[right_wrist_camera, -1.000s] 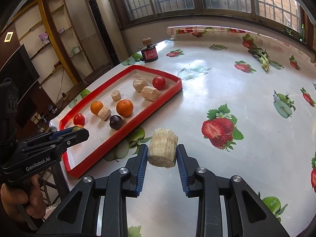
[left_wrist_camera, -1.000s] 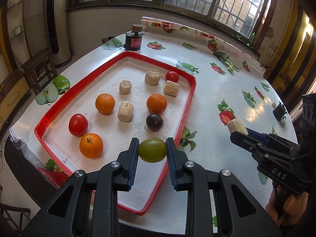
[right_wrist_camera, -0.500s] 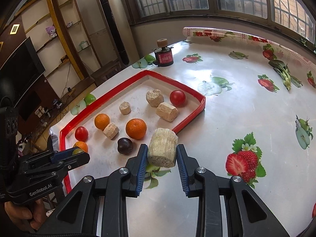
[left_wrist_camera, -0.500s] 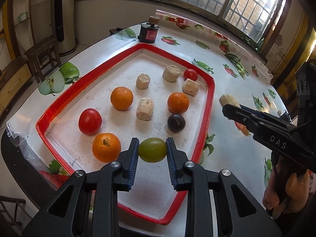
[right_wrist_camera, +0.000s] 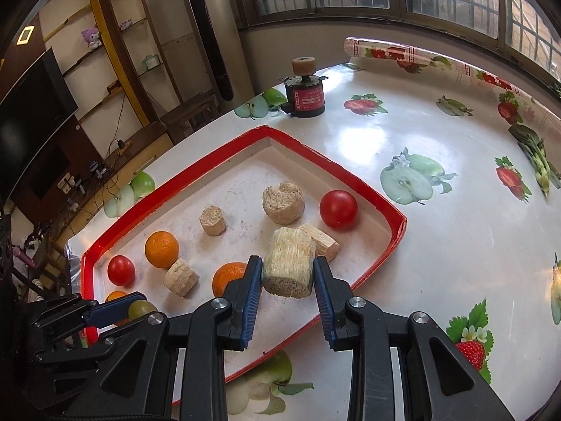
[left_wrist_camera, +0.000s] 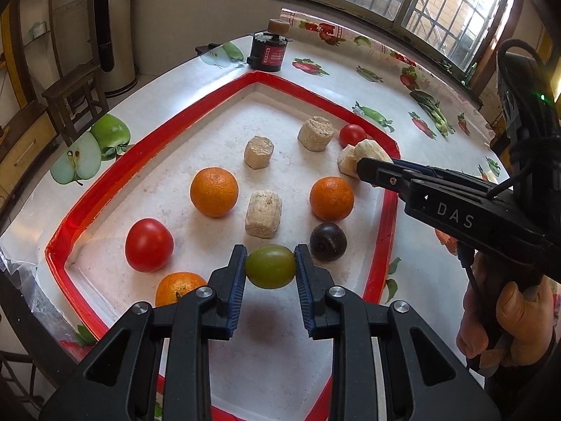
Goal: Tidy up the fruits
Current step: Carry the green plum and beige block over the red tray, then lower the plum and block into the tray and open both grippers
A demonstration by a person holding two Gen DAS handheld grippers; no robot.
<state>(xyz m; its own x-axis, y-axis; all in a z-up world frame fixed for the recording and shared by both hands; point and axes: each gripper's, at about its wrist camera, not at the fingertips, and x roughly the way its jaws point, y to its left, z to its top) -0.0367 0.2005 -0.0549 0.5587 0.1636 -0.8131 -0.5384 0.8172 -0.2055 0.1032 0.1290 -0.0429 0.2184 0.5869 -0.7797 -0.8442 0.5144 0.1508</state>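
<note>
A red-rimmed white tray holds oranges, red tomatoes, a dark plum and several beige corn-cob chunks. My left gripper is shut on a green grape-like fruit, held above the tray's near end. My right gripper is shut on a beige cob chunk, held over the tray's right side near another chunk. The right gripper also shows in the left wrist view, its chunk at the tip. The left gripper appears in the right wrist view.
A dark jar with a cork-like top stands beyond the tray's far corner. The table has a glossy fruit-print cover. A wooden stool stands beside the table's left edge. Windows line the far wall.
My right gripper has carried the cob chunk from the bare table leftward to over the tray. My left gripper has moved forward over the tray with the green fruit.
</note>
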